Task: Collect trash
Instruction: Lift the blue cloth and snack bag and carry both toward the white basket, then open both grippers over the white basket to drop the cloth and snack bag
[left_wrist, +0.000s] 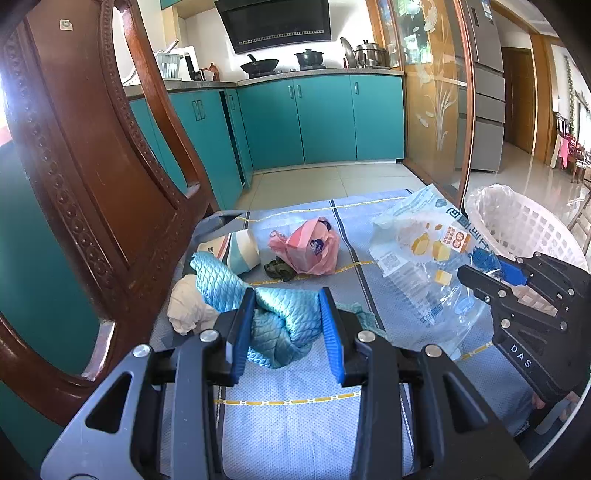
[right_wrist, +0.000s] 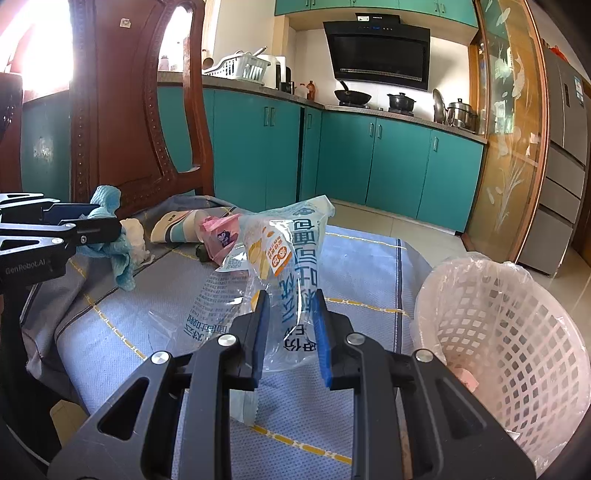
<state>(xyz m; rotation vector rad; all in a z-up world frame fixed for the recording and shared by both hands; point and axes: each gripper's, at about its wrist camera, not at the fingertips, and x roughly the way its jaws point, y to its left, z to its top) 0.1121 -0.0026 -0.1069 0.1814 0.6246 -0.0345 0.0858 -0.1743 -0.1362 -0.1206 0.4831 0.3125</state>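
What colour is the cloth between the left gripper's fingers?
Light blue cloth, quilted pattern; clearest in left wrist view.

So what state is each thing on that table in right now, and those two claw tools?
Left gripper: jaws shut on the blue cloth.
Right gripper: jaws shut on the clear plastic bag, lifted upright.
Paper cup: lying on its side.
Pink bag: crumpled on the tablecloth.
White tissue: balled up beside the cloth.
White basket: upright, lined, nearly empty.
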